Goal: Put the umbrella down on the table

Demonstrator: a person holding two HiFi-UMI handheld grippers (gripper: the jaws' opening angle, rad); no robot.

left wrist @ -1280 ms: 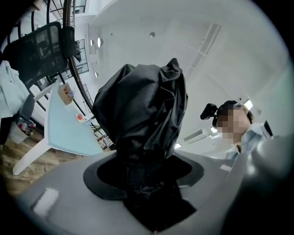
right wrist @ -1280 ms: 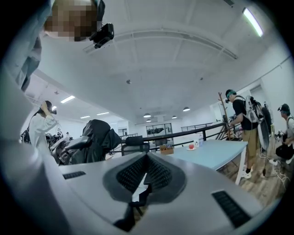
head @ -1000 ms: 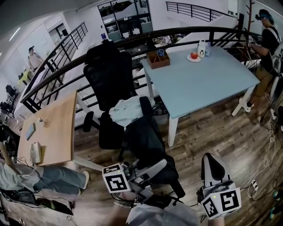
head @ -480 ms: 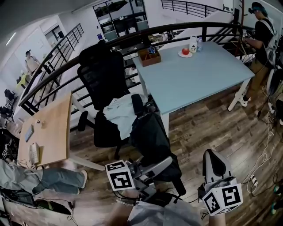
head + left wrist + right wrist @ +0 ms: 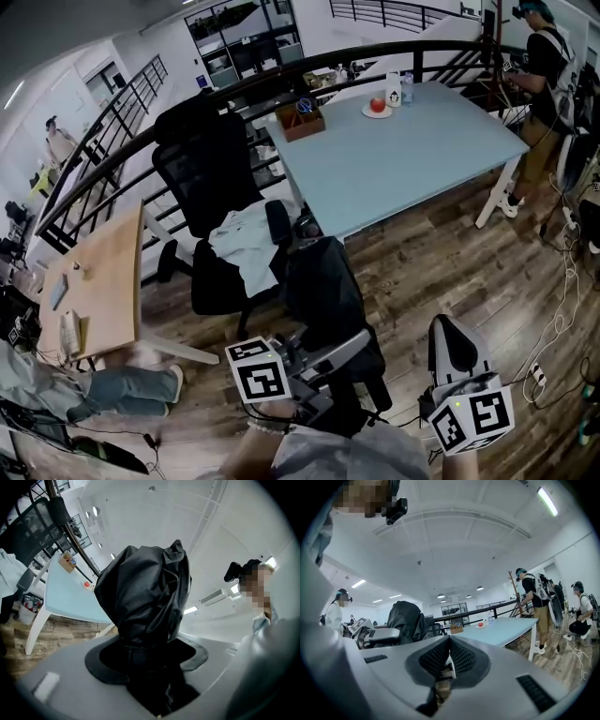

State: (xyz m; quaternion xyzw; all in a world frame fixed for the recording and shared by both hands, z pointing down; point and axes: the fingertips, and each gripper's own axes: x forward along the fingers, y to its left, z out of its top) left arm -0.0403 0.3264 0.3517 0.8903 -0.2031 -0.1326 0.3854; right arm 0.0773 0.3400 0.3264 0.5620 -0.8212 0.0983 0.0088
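Black folded fabric umbrella not yet set down
Left gripper clamps it, near; the pale-blue rectangular table lies farther off, unreached. Right gripper has its jaws closed, empty.

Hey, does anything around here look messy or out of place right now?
Only the pale garment, lying crumpled on the seat of the black office chair beside the blue table. Nothing on the table looks spilled or tipped.
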